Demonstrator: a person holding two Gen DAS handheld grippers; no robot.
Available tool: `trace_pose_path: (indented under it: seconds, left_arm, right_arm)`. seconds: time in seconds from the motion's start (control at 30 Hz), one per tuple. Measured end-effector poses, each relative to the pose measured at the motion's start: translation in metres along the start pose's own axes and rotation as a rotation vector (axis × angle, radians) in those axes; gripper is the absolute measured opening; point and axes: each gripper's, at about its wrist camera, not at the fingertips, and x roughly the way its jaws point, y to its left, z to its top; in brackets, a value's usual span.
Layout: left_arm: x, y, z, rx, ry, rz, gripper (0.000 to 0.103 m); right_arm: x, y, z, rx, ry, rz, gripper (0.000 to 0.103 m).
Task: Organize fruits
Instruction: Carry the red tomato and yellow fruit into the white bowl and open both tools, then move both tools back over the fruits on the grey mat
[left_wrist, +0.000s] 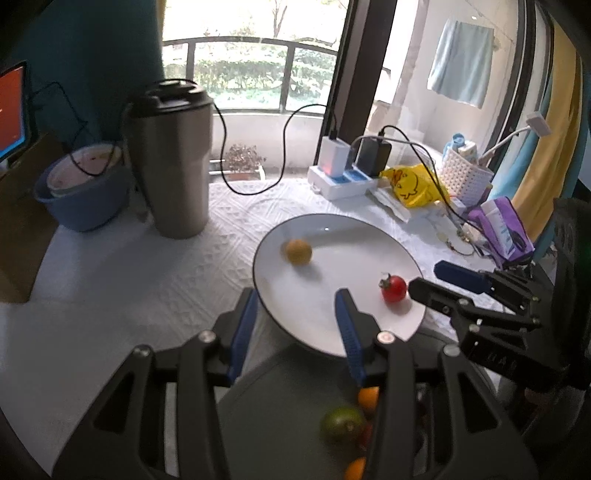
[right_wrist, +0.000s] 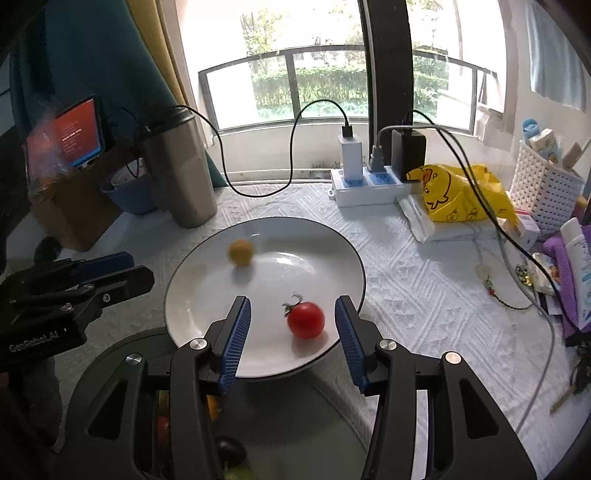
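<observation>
Two fruits on plate: a red tomato (right_wrist: 306, 319) and a blurred yellow fruit (right_wrist: 241, 252) lie on the white plate (right_wrist: 332, 251), well apart; the tomato is toward the plate's near rim, the yellow one toward its far side.
Plate: on the white-clothed desk (right_wrist: 406, 280), its near rim overlapping a grey tray (left_wrist: 273, 406).
My right tool (right_wrist: 293, 328): jaws parted with the tomato in the gap; neither blue pad touches it, so nothing is gripped.
My left tool (left_wrist: 297, 325): jaws parted over the plate's near-left rim, empty; the yellow fruit is beyond it, further onto the plate.
Remaining fruit: a green fruit (left_wrist: 341, 424) and orange pieces (left_wrist: 368, 398) sit on the tray, nearer me than the plate, partly hidden by my left tool.
Step in hand, as I judge it: letting both fruits go onto the plate.
Doing it well: I would lift both tools straight off the plate without brushing either fruit; both are round and could roll toward the rim.
Next, likely: reach back from the plate to the tray, close gently on one fruit per tool.
</observation>
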Motion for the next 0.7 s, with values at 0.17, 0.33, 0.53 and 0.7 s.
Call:
trace_pose_path:
  seconds: [0.17, 0.33, 0.53, 0.7]
  left_arm:
    - [-0.020, -0.001, -0.013, -0.002, -0.013, 0.003, 0.045]
    - [-0.035, -0.004, -0.025, 0.002, -0.016, 0.002, 0.046]
    - [-0.050, -0.003, -0.042, -0.010, -0.010, 0.007, 0.046]
    - [-0.058, -0.002, -0.056, -0.031, 0.002, 0.017, 0.046]
  right_arm:
    - [-0.019, 0.007, -0.007, -0.004, -0.012, -0.006, 0.050]
    - [-0.036, 0.012, -0.016, -0.006, -0.019, -0.016, 0.050]
    - [-0.052, 0.019, -0.026, -0.010, -0.025, -0.019, 0.050]
    - [-0.058, 0.022, -0.036, -0.009, -0.020, -0.020, 0.050]
